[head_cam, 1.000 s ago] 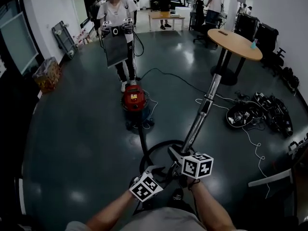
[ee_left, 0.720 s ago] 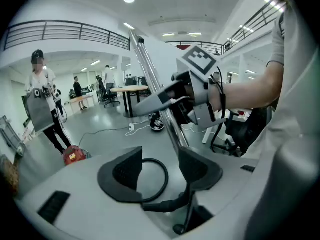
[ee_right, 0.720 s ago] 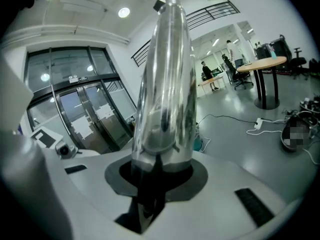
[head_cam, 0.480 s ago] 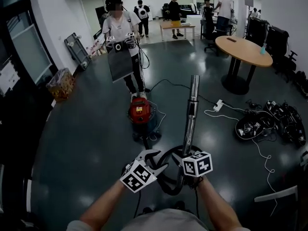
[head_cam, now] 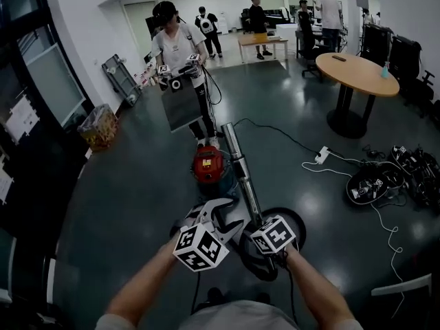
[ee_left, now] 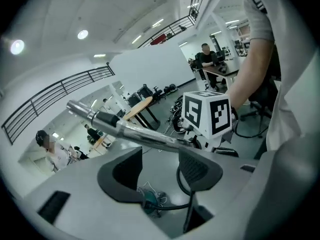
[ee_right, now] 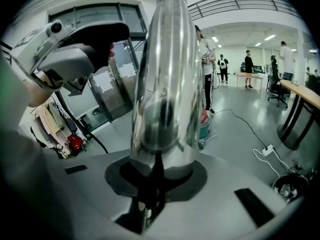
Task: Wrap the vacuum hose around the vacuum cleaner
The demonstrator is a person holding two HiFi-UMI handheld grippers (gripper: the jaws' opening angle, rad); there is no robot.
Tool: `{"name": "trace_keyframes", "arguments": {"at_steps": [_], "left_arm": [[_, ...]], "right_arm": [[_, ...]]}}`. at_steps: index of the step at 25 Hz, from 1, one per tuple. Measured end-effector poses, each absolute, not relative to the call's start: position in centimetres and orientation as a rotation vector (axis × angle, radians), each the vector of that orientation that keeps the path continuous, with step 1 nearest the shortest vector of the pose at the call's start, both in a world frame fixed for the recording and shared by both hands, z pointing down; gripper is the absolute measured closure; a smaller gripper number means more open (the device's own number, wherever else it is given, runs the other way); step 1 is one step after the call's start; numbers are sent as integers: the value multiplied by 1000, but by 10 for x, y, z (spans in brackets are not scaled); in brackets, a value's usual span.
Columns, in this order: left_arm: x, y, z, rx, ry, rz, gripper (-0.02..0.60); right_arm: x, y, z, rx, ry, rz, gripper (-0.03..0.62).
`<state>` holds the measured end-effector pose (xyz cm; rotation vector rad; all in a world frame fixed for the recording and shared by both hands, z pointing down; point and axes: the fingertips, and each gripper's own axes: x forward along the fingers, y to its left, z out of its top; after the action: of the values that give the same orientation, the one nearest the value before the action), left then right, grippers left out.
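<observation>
Between the clenched jaws of the right gripper (ee_right: 157,171), the wand (ee_right: 162,74) now swings round toward the vacuum cleaner (head_cam: 208,165) ahead; the left gripper (ee_left: 159,168) lifts alongside, jaws released, empty; the hose (head_cam: 295,214) apparently loops below, unwrapped.

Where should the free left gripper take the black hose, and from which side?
Probably the hose where it bows out beside the right gripper, from above: that loop sits clear of the metal tube, and the open left gripper could straddle it crosswise.
</observation>
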<state>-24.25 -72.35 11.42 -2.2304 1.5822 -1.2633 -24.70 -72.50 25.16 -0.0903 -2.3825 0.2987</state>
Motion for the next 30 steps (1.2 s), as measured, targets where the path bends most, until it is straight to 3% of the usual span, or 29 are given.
{"name": "trace_keyframes", "arguments": {"at_steps": [9, 24, 30], "left_arm": [[-267, -730, 112, -2137, 1369, -1385, 347], [-409, -703, 189, -2173, 699, -1957, 348], [-449, -686, 215, -2224, 466, -2041, 348]], "right_arm": [[-273, -702, 283, -252, -2179, 146, 516], [-360, -683, 318, -361, -1867, -13, 516], [-386, -682, 322, -355, -1750, -90, 516]]}}
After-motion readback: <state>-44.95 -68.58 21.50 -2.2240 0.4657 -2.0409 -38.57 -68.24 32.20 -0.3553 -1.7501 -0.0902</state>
